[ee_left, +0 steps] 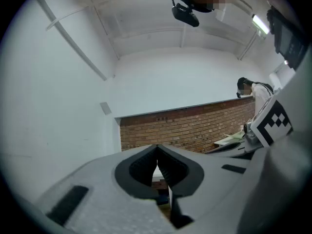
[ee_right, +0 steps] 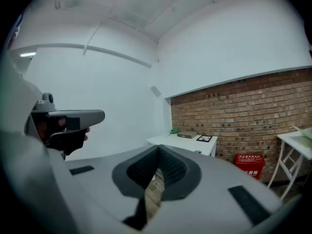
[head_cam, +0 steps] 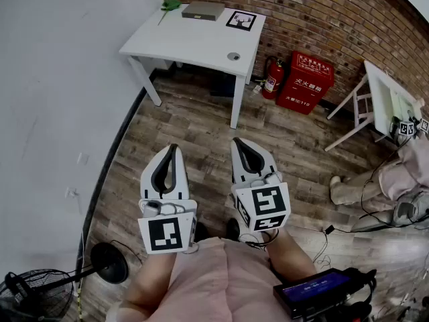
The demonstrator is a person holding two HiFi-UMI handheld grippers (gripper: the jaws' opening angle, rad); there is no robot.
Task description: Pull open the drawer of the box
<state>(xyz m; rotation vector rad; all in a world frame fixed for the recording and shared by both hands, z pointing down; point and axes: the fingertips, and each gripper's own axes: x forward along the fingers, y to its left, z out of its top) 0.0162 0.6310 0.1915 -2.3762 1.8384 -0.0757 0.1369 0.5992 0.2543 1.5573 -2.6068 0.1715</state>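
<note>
The left tongs and right tongs are closed, empty. First walk to the box at the far edge of the counter, then open one.

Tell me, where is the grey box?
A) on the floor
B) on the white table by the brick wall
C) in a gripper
B: the grey box lies on the white table, at its far edge near the brick wall.

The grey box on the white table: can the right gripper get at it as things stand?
Probably not: the right gripper hangs far short of the box, though only floor lies between.
</note>
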